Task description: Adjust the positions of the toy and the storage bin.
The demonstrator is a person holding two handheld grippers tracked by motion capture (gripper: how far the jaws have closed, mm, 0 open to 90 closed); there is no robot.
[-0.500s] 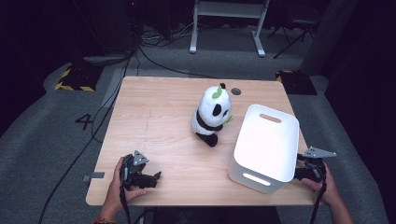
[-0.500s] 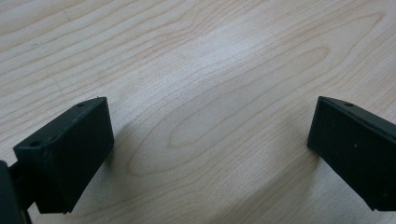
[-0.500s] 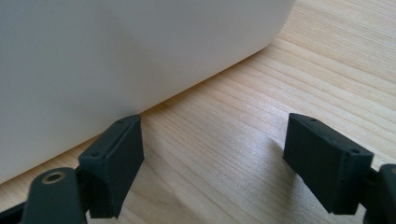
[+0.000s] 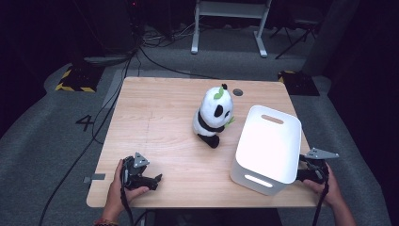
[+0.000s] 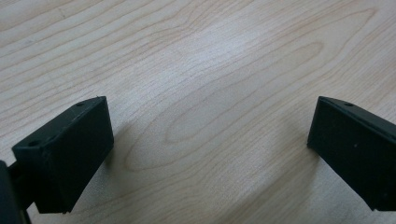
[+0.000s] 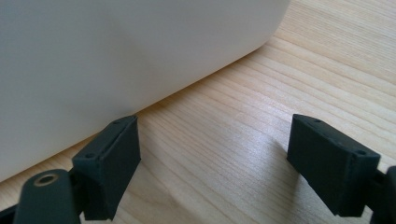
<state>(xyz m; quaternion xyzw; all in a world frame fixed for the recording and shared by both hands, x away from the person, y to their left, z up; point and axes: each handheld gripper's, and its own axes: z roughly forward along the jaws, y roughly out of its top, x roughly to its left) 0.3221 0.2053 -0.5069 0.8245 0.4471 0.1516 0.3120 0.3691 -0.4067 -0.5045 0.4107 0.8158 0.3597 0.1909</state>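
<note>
Two grippers are resting low at the near edge of the wooden table (image 4: 155,117) in the high view: the left gripper (image 4: 153,180) near the left corner, the right gripper (image 4: 306,170) just beside the white bin (image 4: 270,146). A panda plush (image 4: 214,115) is sitting near the middle, left of the bin.

In the left gripper view, the jaws are standing wide apart over bare wood, gripping nothing.

In the right gripper view, the jaws are also spread and empty, the left one close to the bin wall (image 6: 116,51).
</note>
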